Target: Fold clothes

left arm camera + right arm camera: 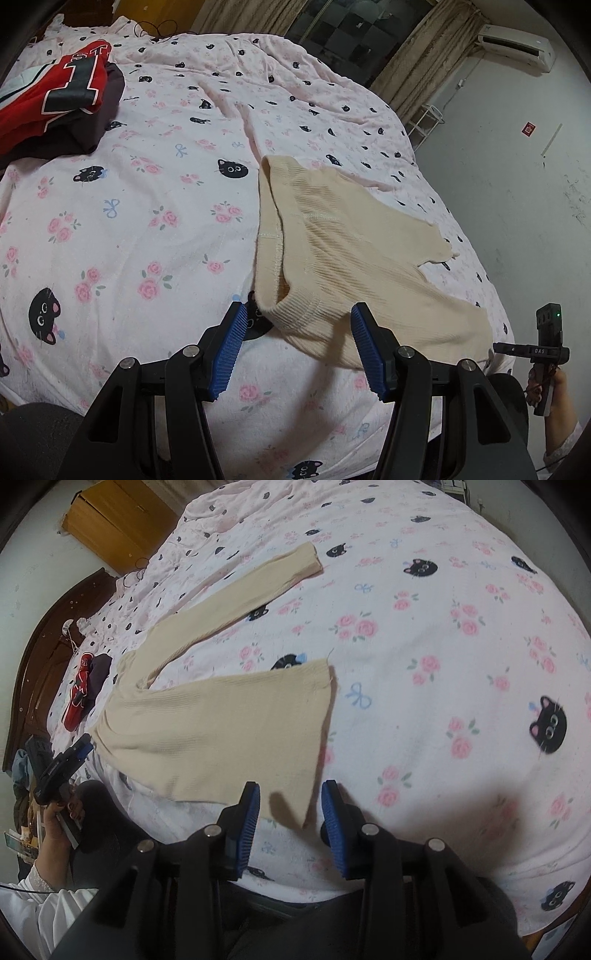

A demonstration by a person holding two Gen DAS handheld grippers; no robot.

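Looking along my left tool [297, 325]: its two blue ribbed pads are spread wide, pinching nothing; the collar end of the cream ribbed sweater [354, 266] lies between and just beyond them on the bed [129, 221].
Left view, sweater: one garment, flat; its lower body runs out of sight past my right pad.
Left view, pile: one red jersey [55, 96] on dark clothing [99, 122], cut off at the frame's left edge.
Right view, right tool [290, 805]: pads parted, gripping nothing, either side of the sweater's [221, 731] hem corner.
Right view, sleeves: only one sleeve shows, stretched away.
Right view, bedding: pink sheet [443, 664] printed with roses and black cats.
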